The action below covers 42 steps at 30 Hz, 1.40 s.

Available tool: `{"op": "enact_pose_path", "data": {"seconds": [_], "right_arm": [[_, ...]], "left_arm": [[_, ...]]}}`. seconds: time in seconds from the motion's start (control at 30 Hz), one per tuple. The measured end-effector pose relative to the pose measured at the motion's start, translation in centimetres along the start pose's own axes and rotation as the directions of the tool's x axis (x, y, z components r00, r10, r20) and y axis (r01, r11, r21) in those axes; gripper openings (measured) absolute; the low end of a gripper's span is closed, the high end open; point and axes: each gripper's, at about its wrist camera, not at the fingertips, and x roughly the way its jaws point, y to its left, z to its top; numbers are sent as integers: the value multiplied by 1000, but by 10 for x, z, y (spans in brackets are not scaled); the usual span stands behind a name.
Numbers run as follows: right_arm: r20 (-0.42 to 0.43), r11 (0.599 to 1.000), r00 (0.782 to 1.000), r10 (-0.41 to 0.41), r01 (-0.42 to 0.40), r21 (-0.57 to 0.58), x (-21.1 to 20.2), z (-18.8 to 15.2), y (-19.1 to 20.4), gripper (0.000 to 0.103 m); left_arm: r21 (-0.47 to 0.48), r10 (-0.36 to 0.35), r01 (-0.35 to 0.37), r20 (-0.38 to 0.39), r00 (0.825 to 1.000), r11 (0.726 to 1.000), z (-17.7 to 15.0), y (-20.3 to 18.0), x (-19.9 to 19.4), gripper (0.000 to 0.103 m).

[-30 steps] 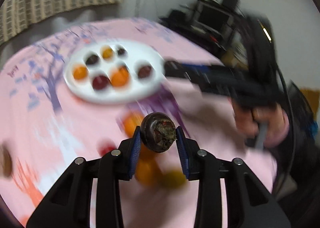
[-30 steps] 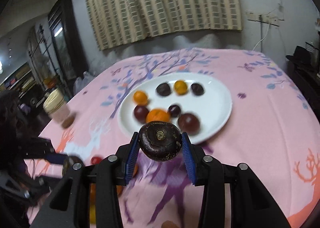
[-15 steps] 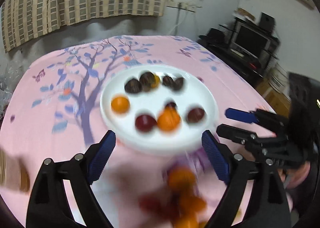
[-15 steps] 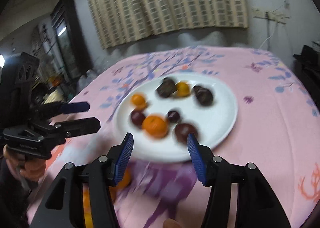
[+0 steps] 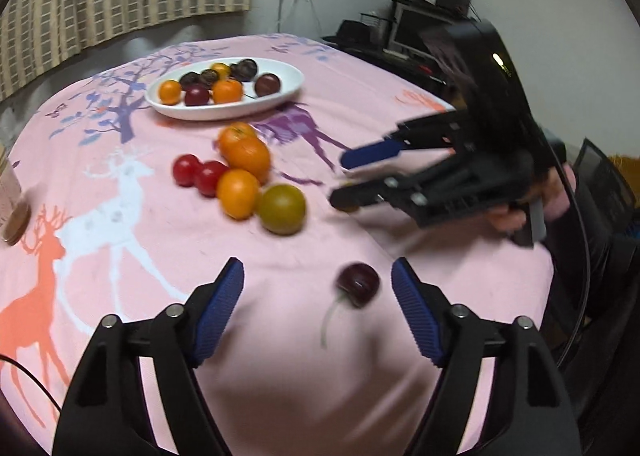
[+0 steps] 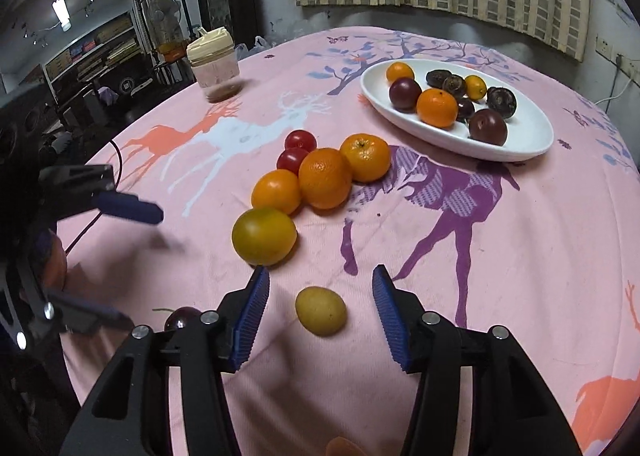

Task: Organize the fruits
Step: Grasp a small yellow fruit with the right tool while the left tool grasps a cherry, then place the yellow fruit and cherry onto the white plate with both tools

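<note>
My left gripper (image 5: 318, 298) is open and empty, low over the near table edge; a dark cherry (image 5: 358, 283) with a stem lies between its fingers, nearer the right one. My right gripper (image 6: 320, 306) is open and empty, with a small yellow fruit (image 6: 321, 310) on the cloth between its fingers. A white plate (image 6: 520, 142) at the far side holds several dark plums, chestnut-like fruits and oranges. A loose cluster lies mid-table: three oranges (image 6: 325, 178), a greenish-yellow one (image 6: 264, 236) and two red tomatoes (image 6: 294, 158). The right gripper (image 5: 352, 176) shows in the left wrist view.
A lidded jar (image 6: 214, 68) stands at the far left of the pink printed tablecloth (image 6: 500, 256). A thin cable (image 6: 116, 160) runs over the left edge. A shelf and dark furniture stand beyond the table. The left gripper (image 6: 124, 260) shows in the right wrist view.
Both grippers let go of their dark fruits at the plate and opened. Both have pulled back from the plate to the near side of the table, low over the loose fruit.
</note>
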Motion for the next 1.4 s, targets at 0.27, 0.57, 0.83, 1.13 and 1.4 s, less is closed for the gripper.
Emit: {"op": "enact_pose_path", "data": {"seconds": [0.27,0.57,0.83,1.13,1.4], "right_arm": [[-54,999,998,-25,23,-35,9,-6,4,27],[-11,999,1000,-29,29,23,0,-5,-6,27],[-12,999,999,-32,32,26,-1,-5,-8,27],[111,984,991,-73,53,171,-12,17,-44,27],[243,914,938,-246,141,381,9,91,-121,27]], "left_arm": [[-8,-23,22,-60,998,1000,-5,-7,17,61],[34,-39,45,-146,988,998,-7,-20,37,38],[25,-38,42,-136,990,999,-5,-17,38,29],[-70,-62,60,-19,998,996,66,40,29,29],[-254,79,-69,28,996,965,194,129,98,29]]}}
